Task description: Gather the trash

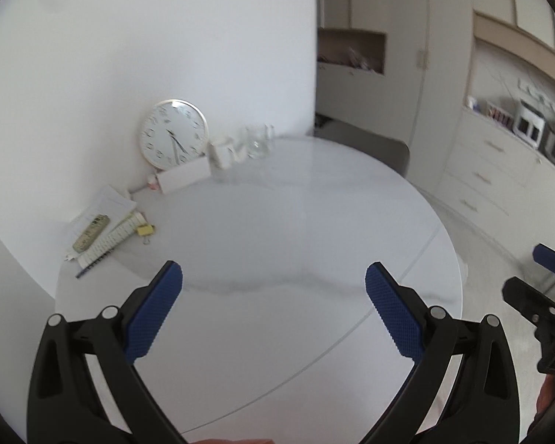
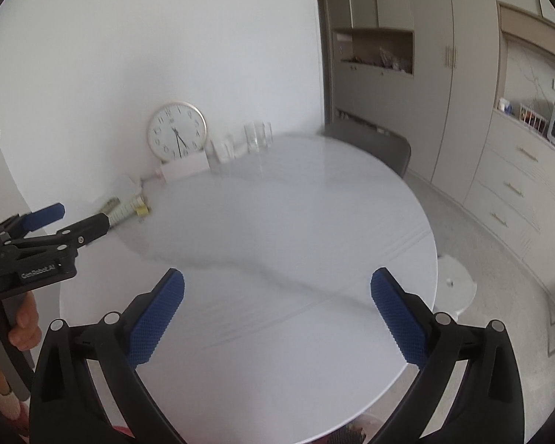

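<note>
My left gripper [image 1: 273, 277] is open and empty above the near part of a round white table [image 1: 277, 222]. My right gripper [image 2: 277, 281] is open and empty above the same table [image 2: 296, 222]. The left gripper also shows at the left of the right wrist view [image 2: 77, 216], held over the table's left edge. The right gripper shows at the right edge of the left wrist view [image 1: 529, 273]. At the table's far left lie papers [image 1: 103, 207], a remote control [image 1: 91, 233], a yellow binder clip [image 1: 145, 230] and a small red-and-white item [image 1: 152, 182]. No clear trash shows.
A wall clock [image 1: 174, 138] leans on the wall behind a white box [image 1: 184, 177]. Clear glasses [image 1: 257, 142] stand beside them. A grey chair [image 2: 370, 144] stands behind the table. Cabinets [image 2: 518, 185] line the right. A white round base [image 2: 455, 285] sits on the floor.
</note>
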Demonstrator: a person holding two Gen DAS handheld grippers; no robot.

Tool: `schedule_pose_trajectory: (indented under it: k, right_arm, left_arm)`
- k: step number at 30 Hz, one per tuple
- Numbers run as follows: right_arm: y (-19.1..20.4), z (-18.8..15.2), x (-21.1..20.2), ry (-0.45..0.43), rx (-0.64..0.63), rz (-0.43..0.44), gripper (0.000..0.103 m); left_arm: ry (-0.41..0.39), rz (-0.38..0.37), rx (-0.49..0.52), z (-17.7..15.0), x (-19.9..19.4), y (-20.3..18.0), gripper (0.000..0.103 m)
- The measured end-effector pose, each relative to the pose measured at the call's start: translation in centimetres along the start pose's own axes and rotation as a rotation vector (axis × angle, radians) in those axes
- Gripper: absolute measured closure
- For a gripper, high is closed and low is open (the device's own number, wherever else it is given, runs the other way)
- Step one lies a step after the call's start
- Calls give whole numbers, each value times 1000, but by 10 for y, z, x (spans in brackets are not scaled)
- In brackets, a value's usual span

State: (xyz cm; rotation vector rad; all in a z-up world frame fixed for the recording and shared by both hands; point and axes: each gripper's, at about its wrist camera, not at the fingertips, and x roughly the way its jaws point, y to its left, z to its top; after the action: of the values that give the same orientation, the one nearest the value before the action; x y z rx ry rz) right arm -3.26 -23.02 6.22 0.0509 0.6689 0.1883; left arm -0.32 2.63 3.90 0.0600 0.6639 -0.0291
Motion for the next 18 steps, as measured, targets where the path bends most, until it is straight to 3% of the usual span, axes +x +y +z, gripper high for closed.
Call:
schedule_pose_trajectory:
  k: [6,18]
  right_arm:
    - [20,25,-16,-65,-35,3,3]
    - [39,11,0,-2,-60,4,3]
  left_arm:
    - [-53,38,-55,14,-11,18,8]
    - [-26,46,-72,3,-1,27,8]
